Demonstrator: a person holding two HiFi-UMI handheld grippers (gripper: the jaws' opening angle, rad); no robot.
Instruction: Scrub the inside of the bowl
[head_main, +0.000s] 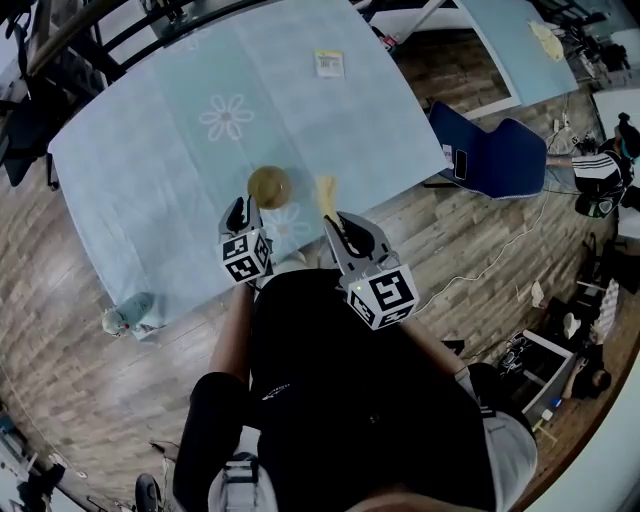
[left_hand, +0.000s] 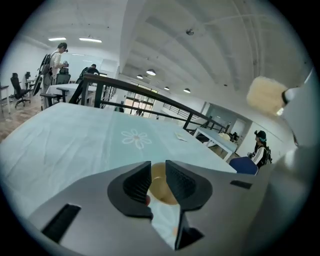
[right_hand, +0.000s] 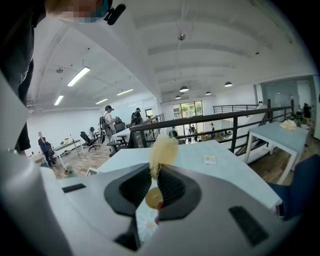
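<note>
A small yellow-brown bowl (head_main: 269, 186) stands upright on the light blue tablecloth (head_main: 180, 200), near the table's front edge. My left gripper (head_main: 240, 214) hovers just in front of it, its jaws a narrow gap apart with nothing between them; through that gap I see the bowl (left_hand: 160, 184). My right gripper (head_main: 341, 224) is shut on a pale yellow sponge (head_main: 327, 194), held in the air to the right of the bowl. The sponge (right_hand: 164, 151) sticks up past the jaws, and the bowl (right_hand: 152, 198) shows below it. The left gripper view catches the sponge (left_hand: 265, 95) at the upper right.
A flower print (head_main: 227, 116) and a small paper card (head_main: 329, 63) lie farther back on the table. A blue chair (head_main: 490, 155) stands off the table's right side. A black railing (head_main: 120, 25) runs behind the table. People are in the room's background.
</note>
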